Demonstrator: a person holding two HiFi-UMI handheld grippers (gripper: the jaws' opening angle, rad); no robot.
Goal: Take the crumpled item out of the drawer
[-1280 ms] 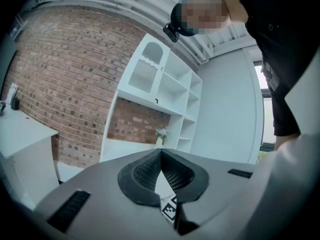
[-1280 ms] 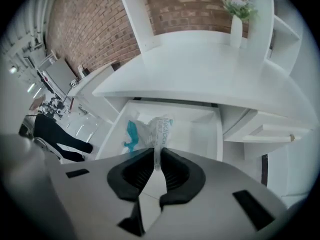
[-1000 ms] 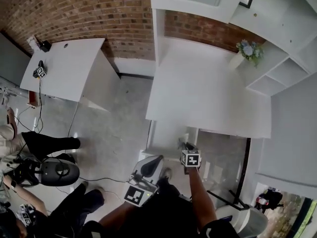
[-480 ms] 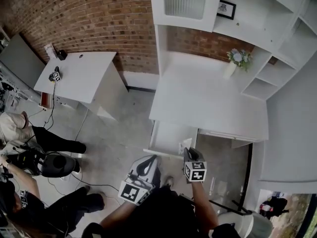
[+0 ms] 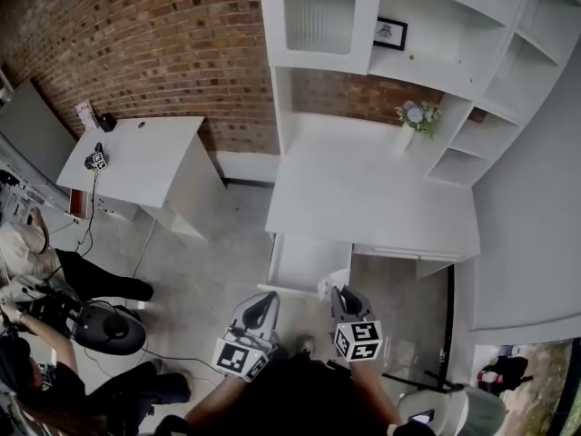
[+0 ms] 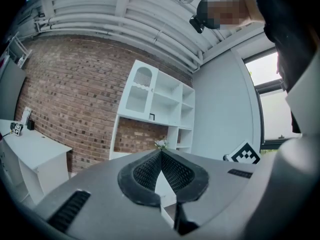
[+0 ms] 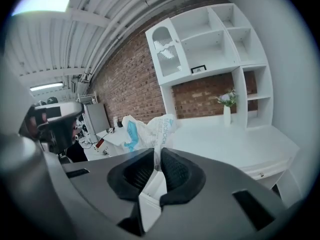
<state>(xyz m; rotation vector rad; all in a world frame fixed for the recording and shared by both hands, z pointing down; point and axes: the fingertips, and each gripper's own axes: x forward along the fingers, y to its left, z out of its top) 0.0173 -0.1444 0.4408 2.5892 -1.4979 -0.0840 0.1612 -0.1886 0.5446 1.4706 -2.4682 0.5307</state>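
Left gripper [image 5: 263, 303] sits low in my head view, pointing forward, about level. Its jaws are closed tip to tip, nothing between them. Right gripper [image 5: 338, 292] just beside it, on its right, nose tipped slightly down. Its jaws are pinched on thin fold of crumpled bag [image 7: 144, 128]. Marker cubes [image 5: 238, 357] face up toward me. Left sleeve [image 5: 201, 407] and right sleeve [image 5: 370, 391] dark, running back to bottom edge.
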